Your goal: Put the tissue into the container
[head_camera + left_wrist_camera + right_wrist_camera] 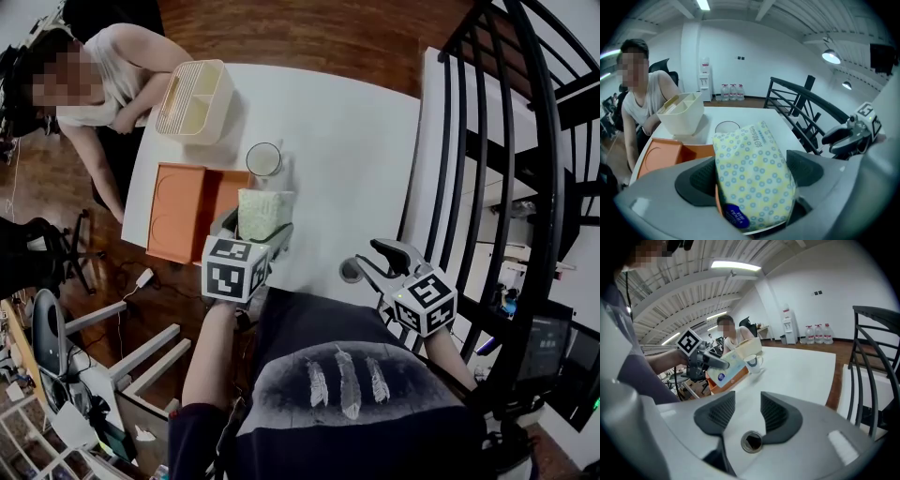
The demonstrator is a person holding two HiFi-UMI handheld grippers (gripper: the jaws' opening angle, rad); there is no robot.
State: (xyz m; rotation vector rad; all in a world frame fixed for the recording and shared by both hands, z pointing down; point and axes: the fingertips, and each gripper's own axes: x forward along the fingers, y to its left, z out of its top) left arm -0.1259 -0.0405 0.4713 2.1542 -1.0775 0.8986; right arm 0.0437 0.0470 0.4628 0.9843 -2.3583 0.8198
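Jaws of the left gripper [753, 174] clamp a dotted tissue pack [750, 154] near the bare orange container [178, 211]; the right gripper [747, 404] jaws stand slightly apart, holding nothing.

We note one white table [347, 141], its top bare over most of the right half. Three items sit directly on it. A cream container [194, 100] with open compartments stands at the far left corner. An orange tray [178, 211] lies along the left edge. A cup [263, 160] stands upright just beside the tray's far right corner.
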